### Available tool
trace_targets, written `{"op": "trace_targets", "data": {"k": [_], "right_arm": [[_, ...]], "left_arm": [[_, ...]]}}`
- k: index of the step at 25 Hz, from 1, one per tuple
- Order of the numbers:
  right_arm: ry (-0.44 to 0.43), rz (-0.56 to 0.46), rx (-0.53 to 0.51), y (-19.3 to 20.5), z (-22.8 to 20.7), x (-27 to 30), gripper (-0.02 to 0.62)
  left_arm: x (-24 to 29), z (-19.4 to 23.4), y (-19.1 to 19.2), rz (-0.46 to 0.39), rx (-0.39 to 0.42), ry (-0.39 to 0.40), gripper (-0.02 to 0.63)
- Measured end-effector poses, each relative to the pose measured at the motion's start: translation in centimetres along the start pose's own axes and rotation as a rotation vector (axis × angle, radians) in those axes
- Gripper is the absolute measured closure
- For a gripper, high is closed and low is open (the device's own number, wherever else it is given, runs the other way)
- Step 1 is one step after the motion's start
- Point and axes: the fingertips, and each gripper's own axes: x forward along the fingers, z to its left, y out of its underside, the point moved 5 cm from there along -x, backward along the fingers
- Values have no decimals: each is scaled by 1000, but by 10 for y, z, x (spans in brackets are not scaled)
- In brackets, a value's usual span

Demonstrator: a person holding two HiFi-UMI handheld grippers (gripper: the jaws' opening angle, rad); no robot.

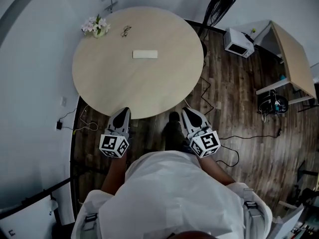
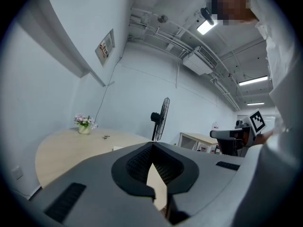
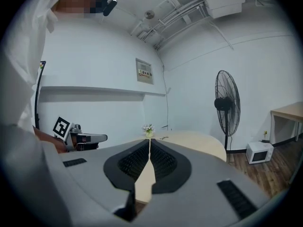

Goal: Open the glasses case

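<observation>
Fingers [image 2: 134, 167] clenched empty on left gripper [image 1: 125, 110] and right gripper [image 1: 186, 110]; glasses case [image 1: 145, 54] distant, seam indistinct.

I hold both forearms stretched forward from my body, side by side and well apart. My left tool [image 1: 123, 114] and right tool [image 1: 187, 112] point ahead, close to level, marker cubes nearest me. Each tool's jaws are closed together, gripping nothing.

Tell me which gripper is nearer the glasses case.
Left, slightly. Both are at the near edge of the table, short of the glasses case; left gripper just left of it, right gripper farther right.
</observation>
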Motion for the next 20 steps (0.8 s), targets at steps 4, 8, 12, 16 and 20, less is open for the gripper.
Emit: {"op": "trace_targets", "data": {"k": [4, 8, 12, 16, 20], "right_arm": [[-69, 18, -12, -9, -40, 45, 569], [-150, 19, -52, -18, -83, 93, 569], [-232, -4, -65, -28, -126, 135, 569], [-295, 21, -65, -31, -164, 186, 569], [-356, 108, -99, -21, -191, 246, 569]], "left_arm": [[45, 10, -9, 9, -25, -51, 595], [93, 23, -18, -2, -37, -100, 595], [139, 41, -15, 28, -19, -177, 595], [175, 58, -26, 19, 13, -269, 595], [211, 78, -21, 56, 24, -340, 595]]}}
